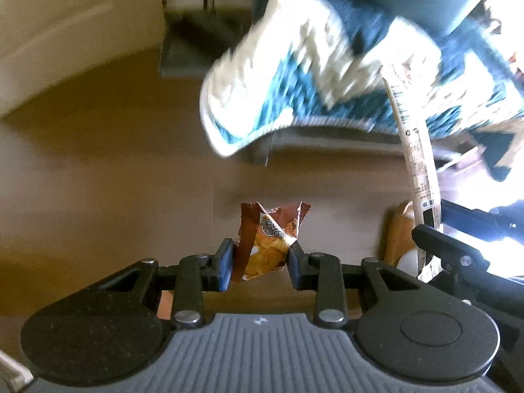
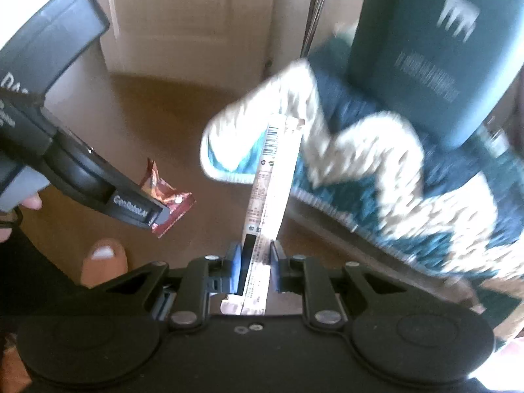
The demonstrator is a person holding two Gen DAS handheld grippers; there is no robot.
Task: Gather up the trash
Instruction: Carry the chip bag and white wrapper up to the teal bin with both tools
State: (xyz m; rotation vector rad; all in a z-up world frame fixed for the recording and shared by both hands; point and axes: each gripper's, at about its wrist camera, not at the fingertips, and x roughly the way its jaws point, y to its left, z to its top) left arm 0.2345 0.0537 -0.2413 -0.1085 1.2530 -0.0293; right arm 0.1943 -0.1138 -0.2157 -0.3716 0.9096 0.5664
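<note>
Now left gripper (image 1: pixel 262 258) clamped on a brown snack wrapper (image 1: pixel 268 239). Right gripper (image 2: pixel 255 262) clamped on a long pale wrapper (image 2: pixel 265 190), both above the floor (image 1: pixel 114 163)

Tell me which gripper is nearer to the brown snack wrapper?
Left. The left gripper holds the brown snack wrapper; the right gripper, off to its side, holds a long white wrapper.

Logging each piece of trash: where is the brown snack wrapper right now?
The brown snack wrapper is pinched in the left gripper, held above the wooden floor; in the right wrist view it sits left of the long white wrapper.
</note>
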